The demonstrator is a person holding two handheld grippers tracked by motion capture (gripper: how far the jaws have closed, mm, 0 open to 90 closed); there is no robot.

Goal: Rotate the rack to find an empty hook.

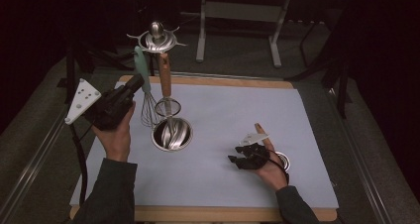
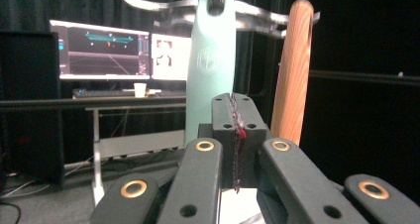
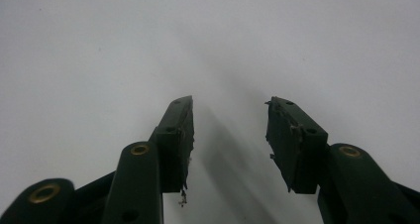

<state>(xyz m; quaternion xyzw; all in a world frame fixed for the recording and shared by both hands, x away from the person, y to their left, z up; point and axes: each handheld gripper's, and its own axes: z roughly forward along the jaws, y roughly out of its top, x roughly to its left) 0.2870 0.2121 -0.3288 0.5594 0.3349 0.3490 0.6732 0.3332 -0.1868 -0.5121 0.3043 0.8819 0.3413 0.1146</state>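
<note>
A metal utensil stand (image 1: 156,39) with hooked arms rises from a round steel base (image 1: 172,134) on the white mat. A whisk with a mint-green handle (image 1: 142,70) (image 2: 210,60) hangs upright at the stand's left, its top hole by a hook arm. A wood-handled strainer (image 1: 165,78) (image 2: 293,70) hangs beside it. My left gripper (image 1: 135,83) (image 2: 233,102) is shut, pads together, with the tips right at the whisk handle; I cannot tell if they touch. My right gripper (image 1: 236,160) (image 3: 230,110) stands open over bare mat, nothing between its fingers.
Another wood-handled utensil (image 1: 261,133) with a metal ring (image 1: 283,159) lies on the white mat (image 1: 223,110) under my right hand. The mat covers a wooden board (image 1: 208,81). Monitors on a desk (image 2: 119,50) stand far behind the stand.
</note>
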